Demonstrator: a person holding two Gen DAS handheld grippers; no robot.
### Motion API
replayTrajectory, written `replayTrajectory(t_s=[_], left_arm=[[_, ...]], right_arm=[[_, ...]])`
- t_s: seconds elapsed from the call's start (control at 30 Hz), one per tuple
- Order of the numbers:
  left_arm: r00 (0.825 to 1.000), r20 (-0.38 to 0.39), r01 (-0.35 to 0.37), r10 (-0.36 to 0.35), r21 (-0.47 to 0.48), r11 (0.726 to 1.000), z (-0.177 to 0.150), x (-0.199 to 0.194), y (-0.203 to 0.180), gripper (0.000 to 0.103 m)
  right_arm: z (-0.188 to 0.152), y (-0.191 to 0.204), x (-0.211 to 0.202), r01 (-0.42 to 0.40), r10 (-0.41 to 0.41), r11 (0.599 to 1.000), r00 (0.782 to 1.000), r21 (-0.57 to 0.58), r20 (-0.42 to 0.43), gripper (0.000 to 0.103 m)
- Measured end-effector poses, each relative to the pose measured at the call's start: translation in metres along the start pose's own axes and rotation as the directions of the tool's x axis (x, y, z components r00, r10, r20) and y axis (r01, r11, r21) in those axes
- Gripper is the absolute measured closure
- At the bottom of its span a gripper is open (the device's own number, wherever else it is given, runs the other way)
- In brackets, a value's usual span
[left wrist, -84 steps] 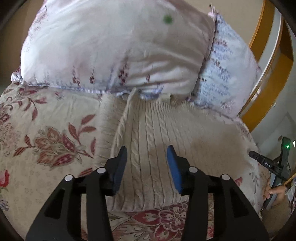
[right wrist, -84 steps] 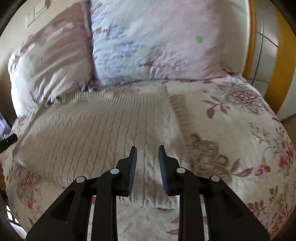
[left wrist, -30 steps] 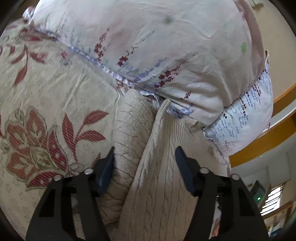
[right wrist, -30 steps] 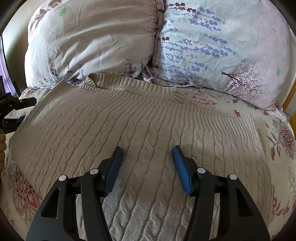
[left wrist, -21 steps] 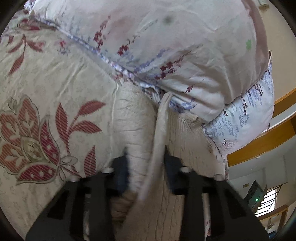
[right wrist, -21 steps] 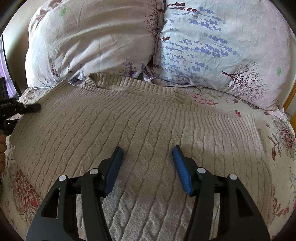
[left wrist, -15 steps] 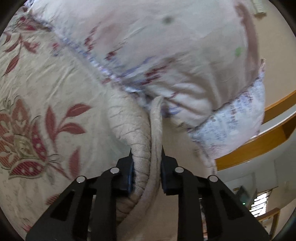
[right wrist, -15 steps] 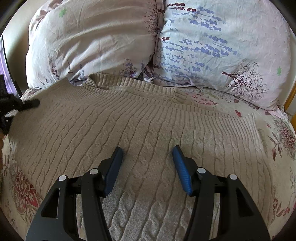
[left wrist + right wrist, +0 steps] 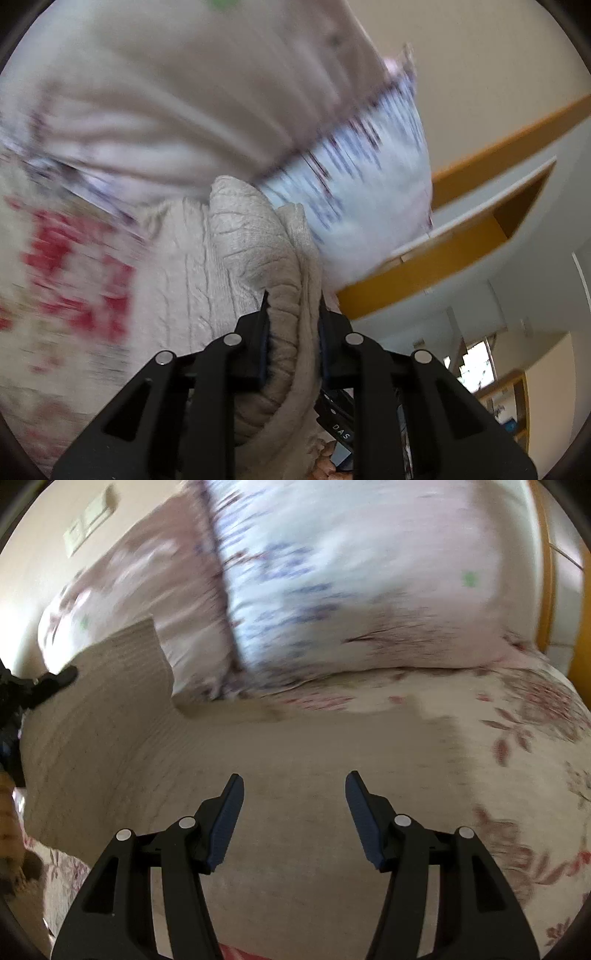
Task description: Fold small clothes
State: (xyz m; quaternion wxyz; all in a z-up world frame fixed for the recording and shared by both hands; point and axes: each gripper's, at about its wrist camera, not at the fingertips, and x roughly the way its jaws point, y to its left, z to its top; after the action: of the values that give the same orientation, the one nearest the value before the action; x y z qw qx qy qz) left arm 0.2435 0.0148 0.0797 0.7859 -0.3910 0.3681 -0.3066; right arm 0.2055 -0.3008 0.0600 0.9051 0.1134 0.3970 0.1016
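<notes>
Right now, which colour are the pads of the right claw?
Blue pads on a black claw, clearest in the right wrist view.

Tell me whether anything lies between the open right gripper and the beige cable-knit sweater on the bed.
Nothing visible does. The right gripper hangs open over the beige cable-knit sweater, whose knit fills the gap between the fingers; the pillows sit beyond it.

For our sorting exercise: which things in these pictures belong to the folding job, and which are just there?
In the job:
- beige cable-knit sweater
- left claw, shut on its bunched edge
- right claw, open above it

Just there:
- two floral pillows
- flowered bedspread
- wooden headboard
</notes>
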Motion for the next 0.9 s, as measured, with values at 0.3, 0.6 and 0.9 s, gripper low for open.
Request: replayTrajectory(t_s=[0.3,0.6,0.9], left_arm=[[0.97,-0.234,-0.057,0.073,0.075,0.996,-0.075,0.127,-0.023,0.078],[0.979,-0.205,0.041,-0.005,0.173,0.984,-0.077,0.064,-0.037,0.034],[0.934,-0.074,-0.32,0.348,0.256,0.912,-0.077,0.029,0.023,0.032]], right_arm=[[-0.008,-0.076,-0.025,0.07,-0.074,0.981,0.997,0.18,0.013,0.044],[0.002,-0.104,-0.039,-0.16,0.168,0.935,0.986,0.316,0.003,0.044],[0.01,-0.094,0.022,-0.221,0.357,0.848,0.91,0.482,-0.212,0.044]])
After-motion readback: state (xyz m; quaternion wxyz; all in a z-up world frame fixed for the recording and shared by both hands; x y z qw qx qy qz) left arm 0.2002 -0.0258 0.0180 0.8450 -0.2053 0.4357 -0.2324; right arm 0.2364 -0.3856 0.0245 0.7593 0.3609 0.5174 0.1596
